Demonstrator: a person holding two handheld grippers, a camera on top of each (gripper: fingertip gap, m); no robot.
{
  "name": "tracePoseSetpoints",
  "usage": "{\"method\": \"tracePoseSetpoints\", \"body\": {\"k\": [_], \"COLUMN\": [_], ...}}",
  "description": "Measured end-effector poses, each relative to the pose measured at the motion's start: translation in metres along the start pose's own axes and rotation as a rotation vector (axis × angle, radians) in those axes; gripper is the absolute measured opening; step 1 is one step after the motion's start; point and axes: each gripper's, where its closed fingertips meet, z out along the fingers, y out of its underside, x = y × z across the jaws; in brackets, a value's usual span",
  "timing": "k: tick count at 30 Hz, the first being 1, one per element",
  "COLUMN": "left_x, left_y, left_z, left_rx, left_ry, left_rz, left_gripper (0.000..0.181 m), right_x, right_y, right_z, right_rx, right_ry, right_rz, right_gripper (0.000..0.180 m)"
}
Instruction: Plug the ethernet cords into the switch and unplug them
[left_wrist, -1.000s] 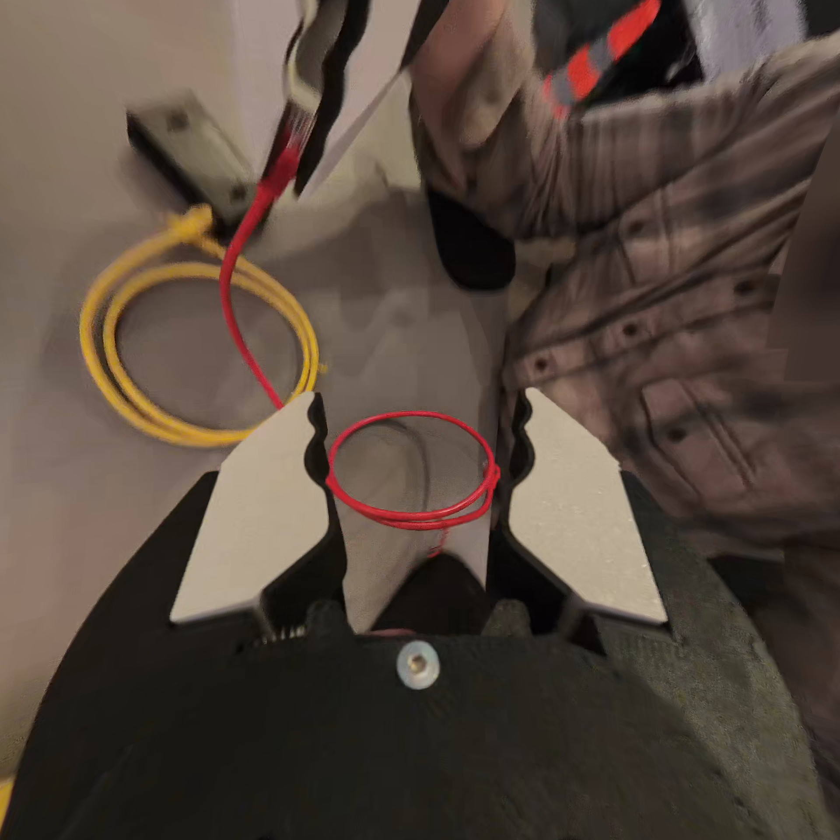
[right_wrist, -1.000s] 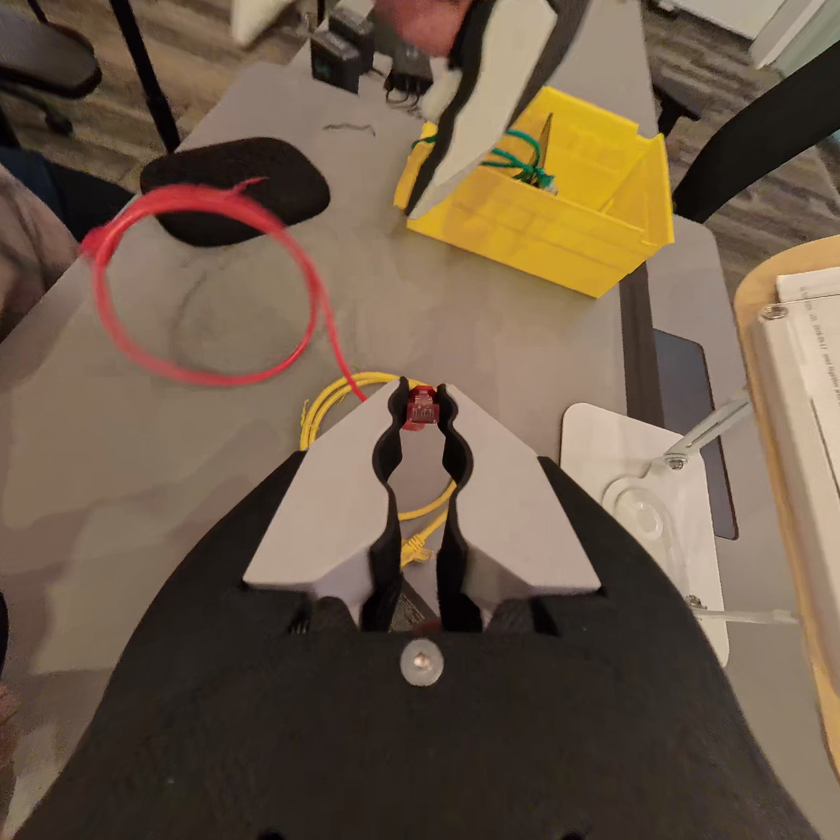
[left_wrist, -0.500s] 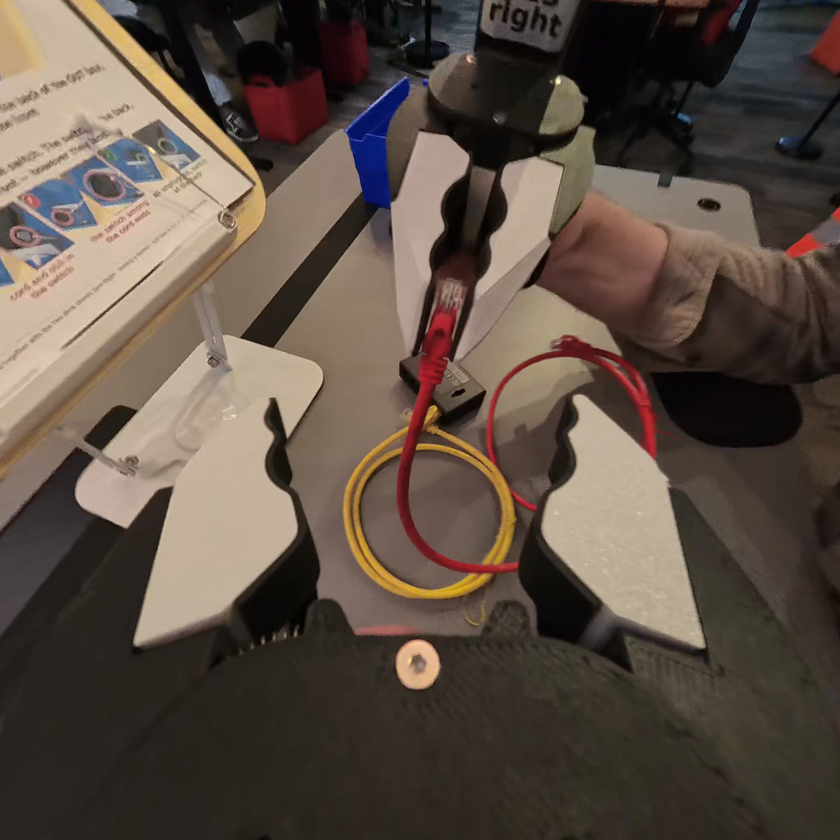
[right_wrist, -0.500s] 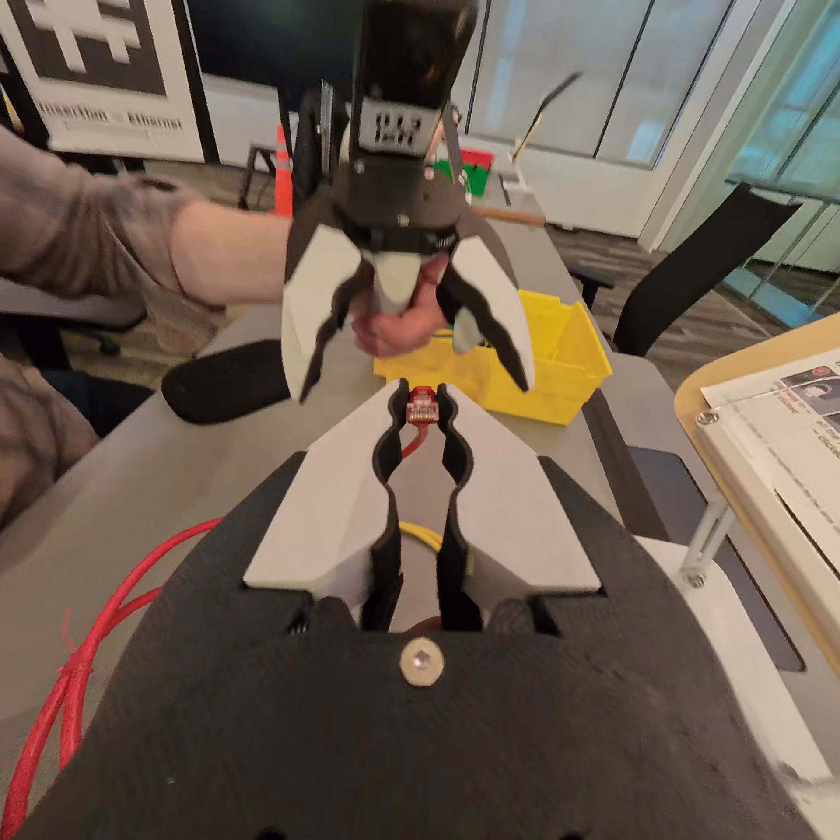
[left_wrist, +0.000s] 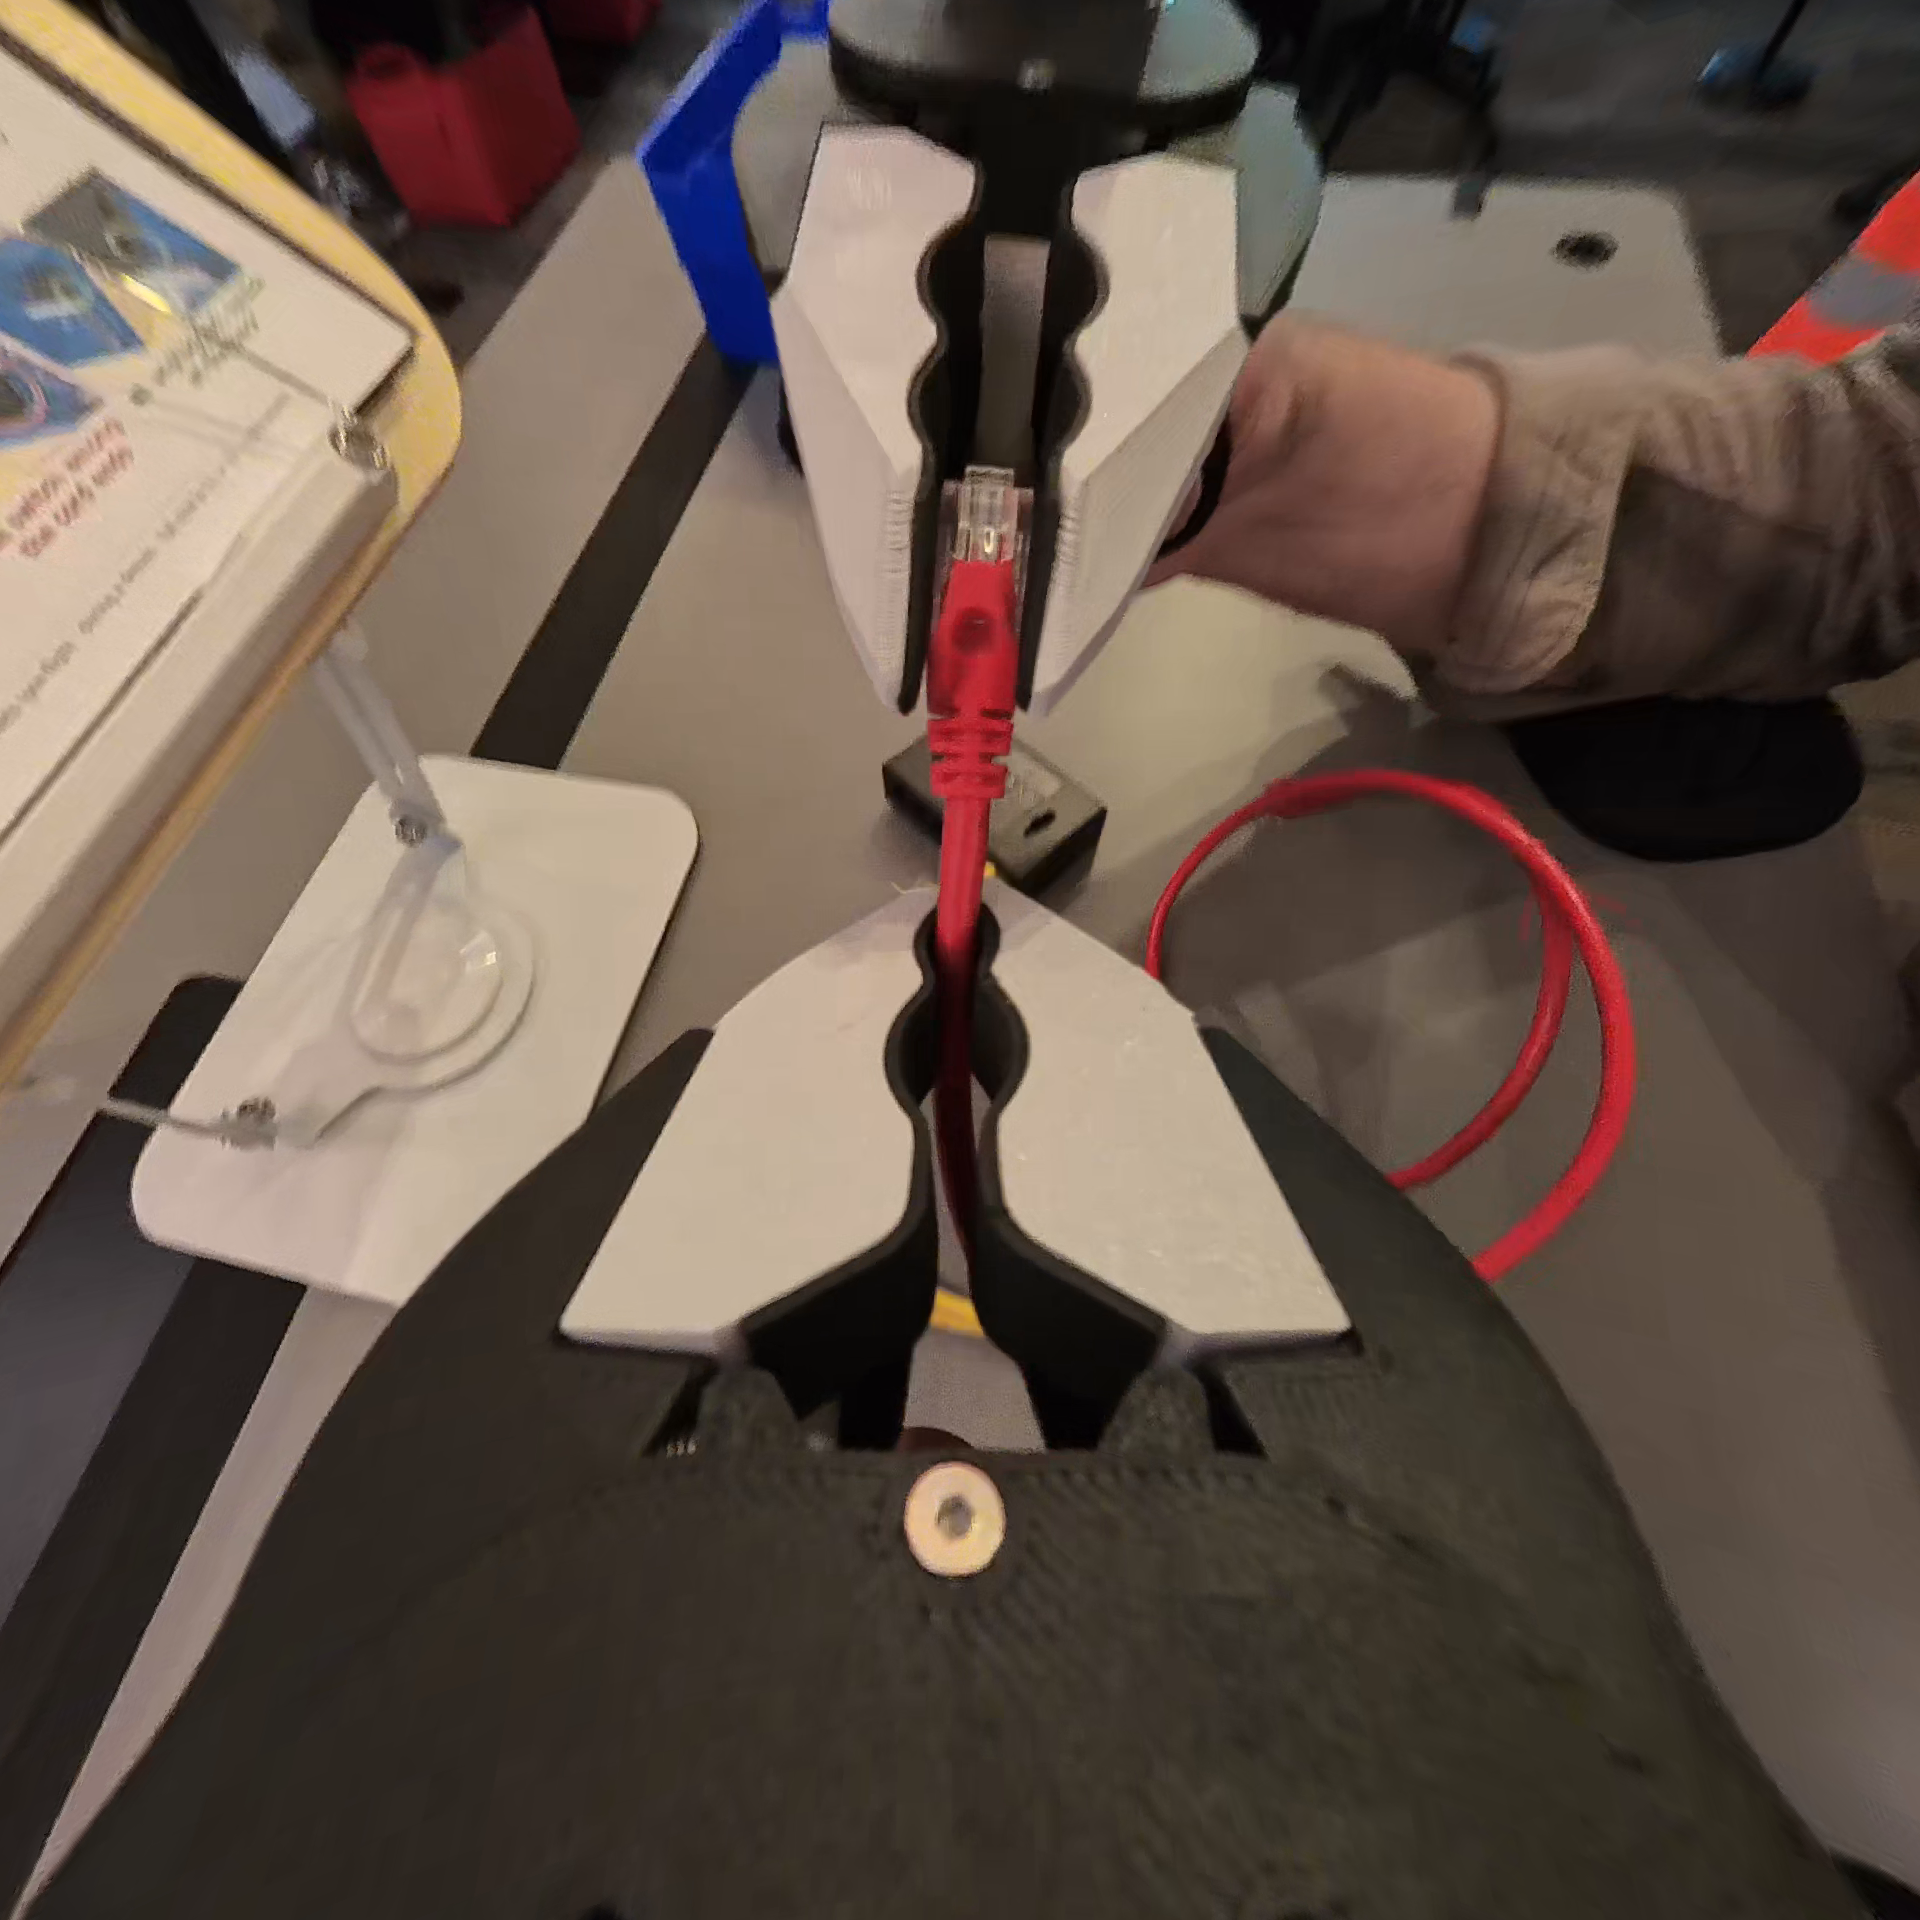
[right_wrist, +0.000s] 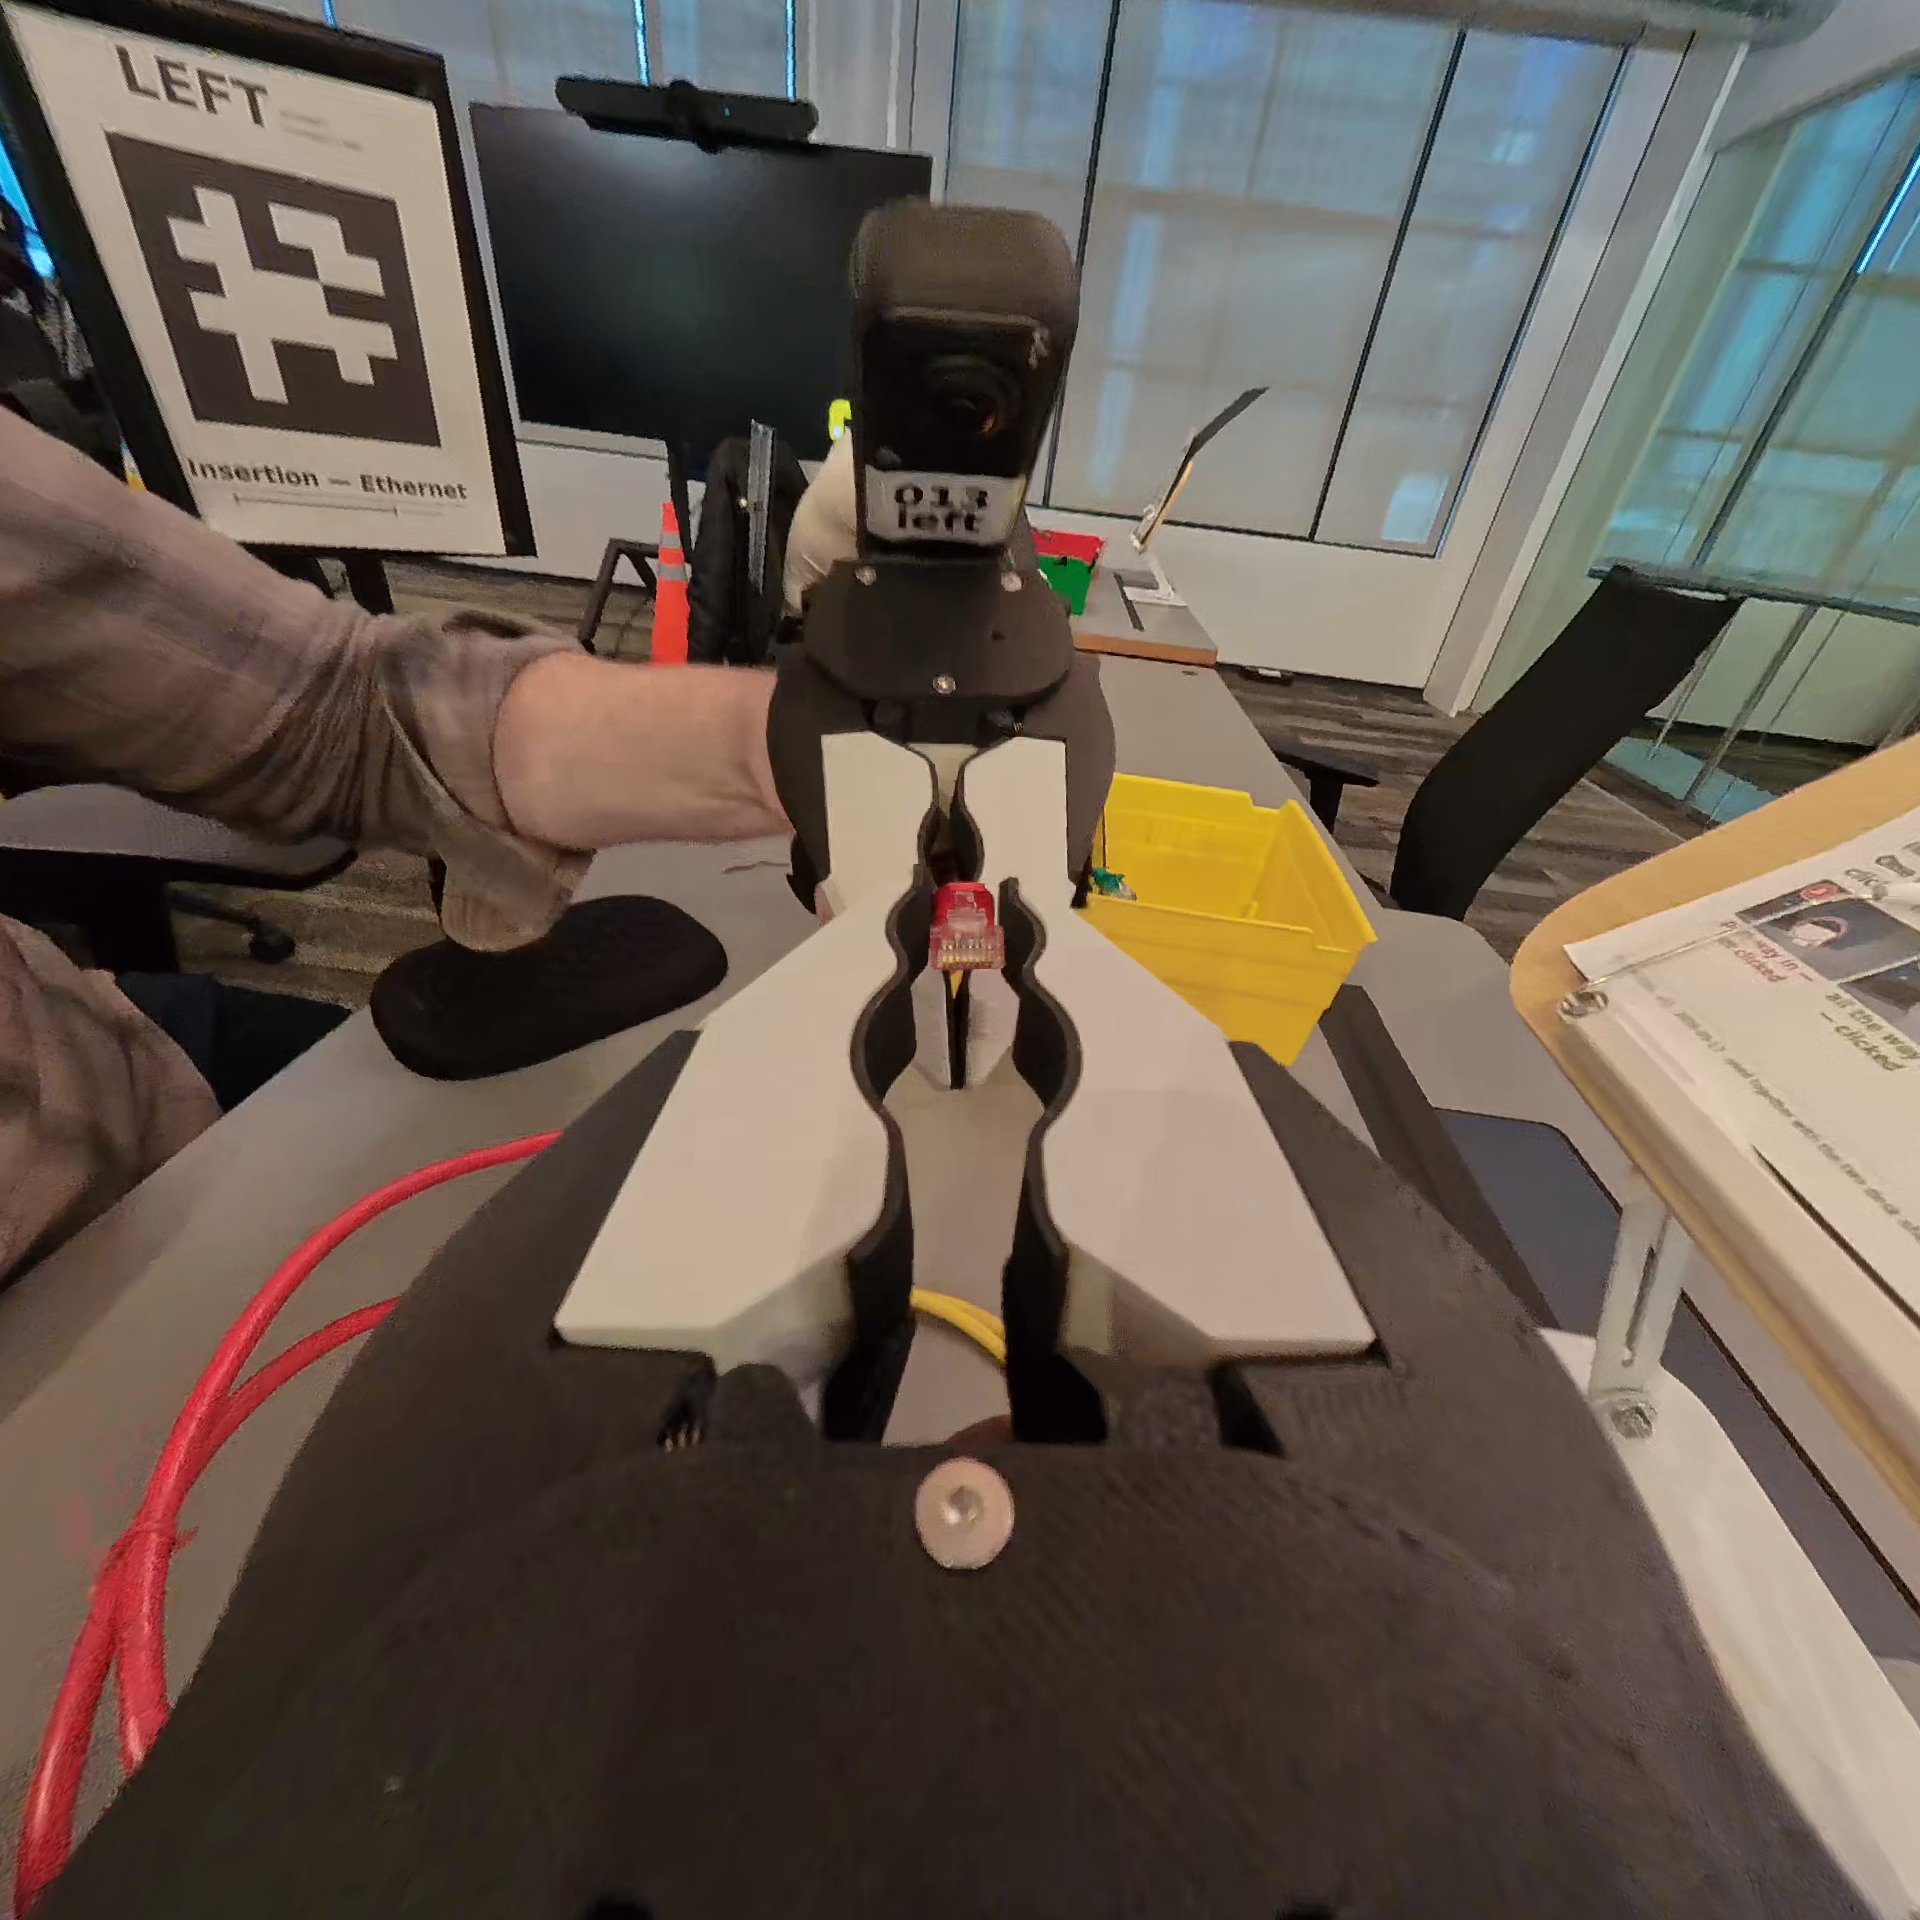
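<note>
With left gripper (left_wrist: 958, 935) jaws newly clenched on thin red ethernet cord (left_wrist: 964, 831), clear plug (right_wrist: 967, 930) kept pinched by right gripper (right_wrist: 966, 914), apparently readied for small black switch (left_wrist: 1039, 821).

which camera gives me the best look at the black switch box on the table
The left wrist view. There the switch sits on the grey table beyond the left gripper, partly behind the red cord. The right wrist view does not show the switch; that gripper's own body fills the lower picture.
</note>
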Motion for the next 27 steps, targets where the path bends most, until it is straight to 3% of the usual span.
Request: {"method": "tracePoseSetpoints", "body": {"k": [4,8,13,16,20,26,27], "left_x": [-0.007,-0.003,0.006,0.019,0.031,0.028,0.025], "left_y": [0.008,0.012,0.018,0.013,0.010,0.000,-0.001], "left_z": [-0.006,-0.017,-0.023,-0.024,-0.024,-0.025,-0.026], "left_rx": [-0.151,-0.257,-0.410,-0.446,-0.483,-0.419,-0.404], "left_ry": [-0.037,0.020,0.090,0.186,0.269,0.261,0.244], "left_rz": [-0.075,-0.157,-0.187,-0.251,-0.295,-0.293,-0.276], "left_gripper": [0.000,0.000,0.000,0.000,0.000,0.000,0.014], "right_x": [0.014,0.021,0.018,0.013,0.019,0.023,0.022], "right_y": [0.014,0.027,0.006,0.004,0.012,0.018,0.019], "right_z": [-0.010,-0.021,-0.009,0.006,0.014,0.011,0.010], "right_rx": [-0.168,-0.471,-0.680,-0.726,-0.765,-0.736,-0.721], "right_ry": [0.116,0.262,0.437,0.468,0.509,0.498,0.486], "right_rz": [-0.121,-0.473,-0.925,-1.076,-1.143,-1.021,-0.977], "right_gripper": [0.030,0.042,0.062,0.052,0.022,0.013,0.012]}}
